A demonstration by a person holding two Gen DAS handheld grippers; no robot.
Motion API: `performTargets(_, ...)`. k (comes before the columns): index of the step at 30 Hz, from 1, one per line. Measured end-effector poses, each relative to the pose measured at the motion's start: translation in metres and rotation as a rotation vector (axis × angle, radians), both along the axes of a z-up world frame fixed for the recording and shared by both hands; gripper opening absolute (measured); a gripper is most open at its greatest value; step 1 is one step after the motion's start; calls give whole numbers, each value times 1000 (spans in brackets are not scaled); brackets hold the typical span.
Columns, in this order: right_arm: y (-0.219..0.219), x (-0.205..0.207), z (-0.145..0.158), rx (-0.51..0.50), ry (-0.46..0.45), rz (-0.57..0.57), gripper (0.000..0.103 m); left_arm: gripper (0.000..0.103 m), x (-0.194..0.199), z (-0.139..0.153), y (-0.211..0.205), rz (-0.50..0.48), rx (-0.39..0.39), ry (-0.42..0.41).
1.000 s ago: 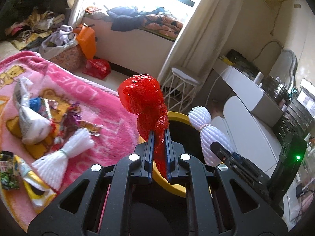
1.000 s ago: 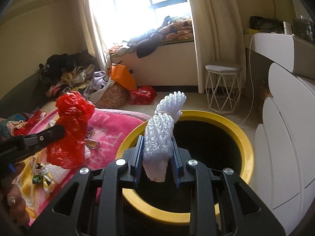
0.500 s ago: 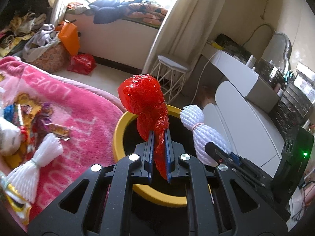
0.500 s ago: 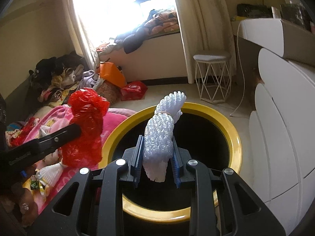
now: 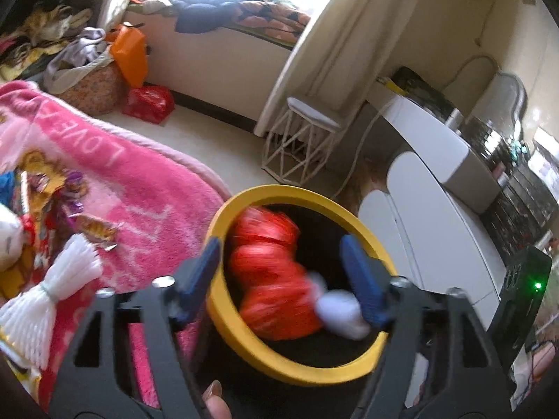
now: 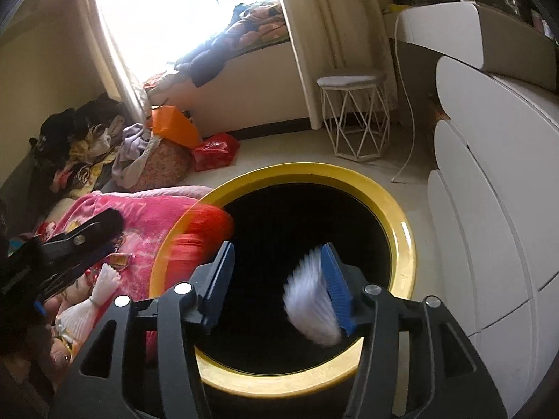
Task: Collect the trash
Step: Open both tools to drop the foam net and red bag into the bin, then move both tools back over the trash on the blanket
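Inside the mouth of the yellow-rimmed bin (image 5: 244,335), we are seeing a crinkly red plastic bag (image 5: 269,272), blurred and lumpy, dropping free between the spread blue pads of our left gripper (image 5: 286,279), whose jaws are standing wide apart and gripping nothing. Just beside the bag, toward the bin's right side, a white foam net sleeve (image 6: 314,307), ribbed and soft, is smearing past the right-hand pad of our right gripper (image 6: 279,286); those jaws are also parted and no longer clamping it. The bin's interior is showing black under its glossy round rim. Left of the bin, a fluffy pink blanket (image 5: 146,188) is lying with white letters reading "LOVE" upside down, carrying another tied white foam sleeve (image 5: 52,293) and shiny snack wrappers (image 5: 94,230). Beyond the bin, a white wire-frame stool (image 6: 356,118) is standing by the curtain (image 5: 335,42).
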State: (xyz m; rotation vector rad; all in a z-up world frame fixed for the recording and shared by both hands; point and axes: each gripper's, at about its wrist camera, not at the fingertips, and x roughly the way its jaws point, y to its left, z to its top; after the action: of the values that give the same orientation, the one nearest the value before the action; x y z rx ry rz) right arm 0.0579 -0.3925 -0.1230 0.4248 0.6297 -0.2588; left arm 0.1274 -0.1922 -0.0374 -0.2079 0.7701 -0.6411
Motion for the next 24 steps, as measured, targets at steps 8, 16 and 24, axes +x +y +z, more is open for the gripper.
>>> performTargets(8, 11, -5, 8, -54, -60, 7, 62, 91, -9, 11, 29, 86, 4, -37)
performTargets(16, 27, -10, 17, -83, -132, 69, 68, 91, -20, 23, 52, 149, 22, -88)
performTargets(24, 48, -12, 25, -112, -186, 145, 72, 91, -28, 32, 73, 212, 24, -130)
